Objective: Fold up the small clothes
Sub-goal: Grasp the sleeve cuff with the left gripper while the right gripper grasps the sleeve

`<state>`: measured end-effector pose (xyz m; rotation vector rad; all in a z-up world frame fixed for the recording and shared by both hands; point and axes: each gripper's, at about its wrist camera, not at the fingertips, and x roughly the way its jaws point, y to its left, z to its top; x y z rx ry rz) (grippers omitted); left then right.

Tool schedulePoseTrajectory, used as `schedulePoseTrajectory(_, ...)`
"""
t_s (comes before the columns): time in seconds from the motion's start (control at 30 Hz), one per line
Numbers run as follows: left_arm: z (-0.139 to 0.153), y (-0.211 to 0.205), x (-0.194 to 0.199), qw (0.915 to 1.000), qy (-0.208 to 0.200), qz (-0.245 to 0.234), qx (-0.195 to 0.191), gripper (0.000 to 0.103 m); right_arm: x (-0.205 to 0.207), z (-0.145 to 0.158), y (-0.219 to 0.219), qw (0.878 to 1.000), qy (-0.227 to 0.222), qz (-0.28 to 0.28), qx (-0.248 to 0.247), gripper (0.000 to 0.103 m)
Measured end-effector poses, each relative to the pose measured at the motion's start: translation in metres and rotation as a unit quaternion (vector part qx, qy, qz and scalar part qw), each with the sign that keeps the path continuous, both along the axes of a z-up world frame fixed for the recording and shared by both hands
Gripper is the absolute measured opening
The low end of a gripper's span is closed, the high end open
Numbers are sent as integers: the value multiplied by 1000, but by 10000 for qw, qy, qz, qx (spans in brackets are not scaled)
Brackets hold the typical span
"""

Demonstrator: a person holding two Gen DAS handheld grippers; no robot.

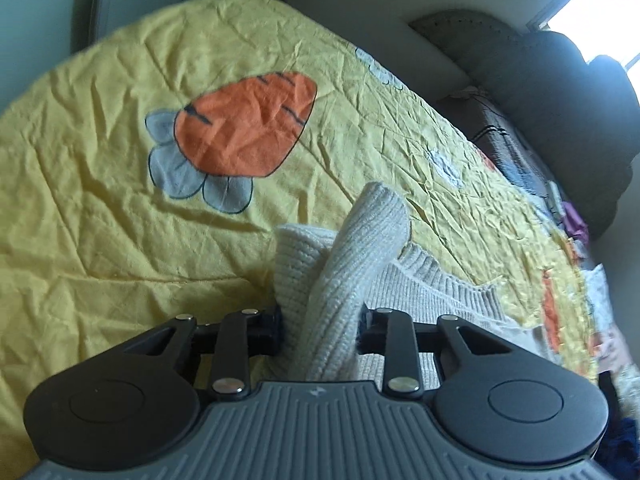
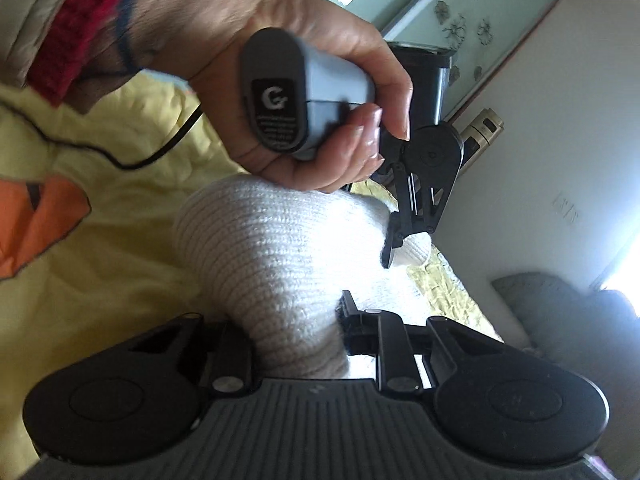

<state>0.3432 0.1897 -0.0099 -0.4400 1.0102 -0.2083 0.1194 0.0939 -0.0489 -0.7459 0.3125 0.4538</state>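
A cream ribbed knit garment [image 1: 352, 256] lies on a yellow bedspread [image 1: 100, 220] with an orange carrot print. My left gripper [image 1: 320, 330] is shut on a bunched fold of the knit, lifted above the spread. In the right wrist view my right gripper [image 2: 296, 332] is shut on another bunch of the same knit [image 2: 272, 248]. The left gripper [image 2: 394, 240] shows there too, held by a hand [image 2: 304, 60], its fingers pinching the knit's far edge.
A grey padded headboard [image 1: 560, 92] and dark pillows stand at the right of the bed. Mixed clothes [image 1: 576, 224] lie near the bed's right edge. A black cable [image 2: 100, 152] trails over the spread. A wall with a framed glass panel [image 2: 480, 28] is behind.
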Motion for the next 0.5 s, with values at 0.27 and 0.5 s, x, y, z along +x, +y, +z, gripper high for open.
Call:
schedulePoseTrajectory(0.27, 57, -37, -29, 9967, -537, -68, 605, 29, -15, 22, -37, 9962, -455, -110, 732, 22)
schedulePoseTrajectory(0.5, 92, -65, -42, 9967, -661, -94, 467, 29, -18, 47, -76, 9899, -373, -363, 1318, 22)
